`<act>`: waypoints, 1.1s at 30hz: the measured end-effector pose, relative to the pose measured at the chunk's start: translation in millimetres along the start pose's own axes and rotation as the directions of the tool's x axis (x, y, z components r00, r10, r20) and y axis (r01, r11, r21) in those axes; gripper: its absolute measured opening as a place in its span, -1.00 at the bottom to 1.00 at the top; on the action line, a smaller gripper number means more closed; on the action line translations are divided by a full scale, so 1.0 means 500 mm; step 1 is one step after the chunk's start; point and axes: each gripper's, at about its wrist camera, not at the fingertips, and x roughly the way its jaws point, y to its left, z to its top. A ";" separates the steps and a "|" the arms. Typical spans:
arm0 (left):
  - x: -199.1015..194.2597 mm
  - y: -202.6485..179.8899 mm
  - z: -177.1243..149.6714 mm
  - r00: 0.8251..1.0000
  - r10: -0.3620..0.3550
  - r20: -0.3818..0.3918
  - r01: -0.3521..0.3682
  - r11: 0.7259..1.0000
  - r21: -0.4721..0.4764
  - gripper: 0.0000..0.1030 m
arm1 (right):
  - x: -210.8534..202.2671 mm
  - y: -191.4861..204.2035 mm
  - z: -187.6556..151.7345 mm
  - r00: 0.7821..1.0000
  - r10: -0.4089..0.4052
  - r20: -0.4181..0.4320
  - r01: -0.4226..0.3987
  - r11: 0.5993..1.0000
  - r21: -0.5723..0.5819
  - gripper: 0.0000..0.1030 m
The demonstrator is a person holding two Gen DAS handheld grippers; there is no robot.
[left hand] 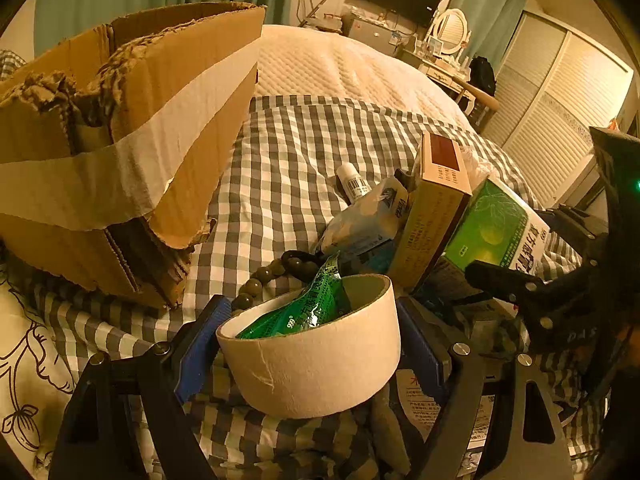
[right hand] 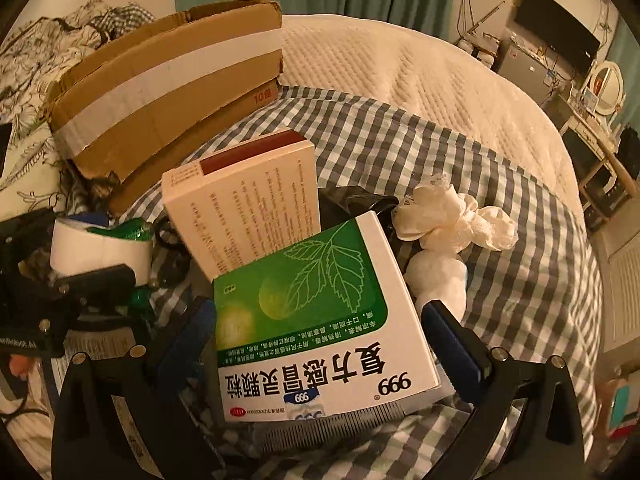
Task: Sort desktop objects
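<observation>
**Tape roll gripped, green box sitting between open jaws**

L hand-held gripper [left hand: 308, 354] is clamping the masking tape roll [left hand: 316, 364], blue pads pressing on both sides; a green sachet [left hand: 304, 312] is sitting inside the roll's core. R hand-held gripper [right hand: 320, 344] is standing wide, pads clear of the green 999 medicine box [right hand: 320, 320], which is lying between the jaws on the bed's checked sheet [right hand: 460, 152].

Step, as I'm reading it: tape is being picked for sorting, prob. into the cardboard box [left hand: 120, 128] up-left; R side is lining up on the green box. Next move is calling for lifting the roll w/o tipping the sachet out, and closing R evenly on the box's long edges.

Count: 2 medicine boxes (green one + beige/red box [right hand: 248, 208]), 1 tape roll, 1 sachet, 1 bead bracelet [left hand: 264, 280], 1 small white tube [left hand: 352, 182], 1 crumpled white tissue wad [right hand: 452, 216], 1 cardboard box.
</observation>
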 end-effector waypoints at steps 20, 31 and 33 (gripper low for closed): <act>0.000 0.005 -0.001 1.000 0.002 -0.005 -0.002 1.000 -0.004 0.63 | -0.014 0.067 -0.029 0.984 -0.177 -0.022 0.171 0.972 -0.160 0.99; -0.028 -0.007 0.002 0.998 -0.017 0.054 0.017 1.000 0.017 0.63 | -0.006 0.031 -0.036 0.966 -0.256 -0.024 0.255 0.966 -0.048 0.83; -0.050 -0.011 0.006 0.996 -0.033 0.084 0.032 0.999 0.021 0.63 | -0.046 0.027 -0.039 0.967 -0.253 0.017 0.253 0.968 0.006 0.82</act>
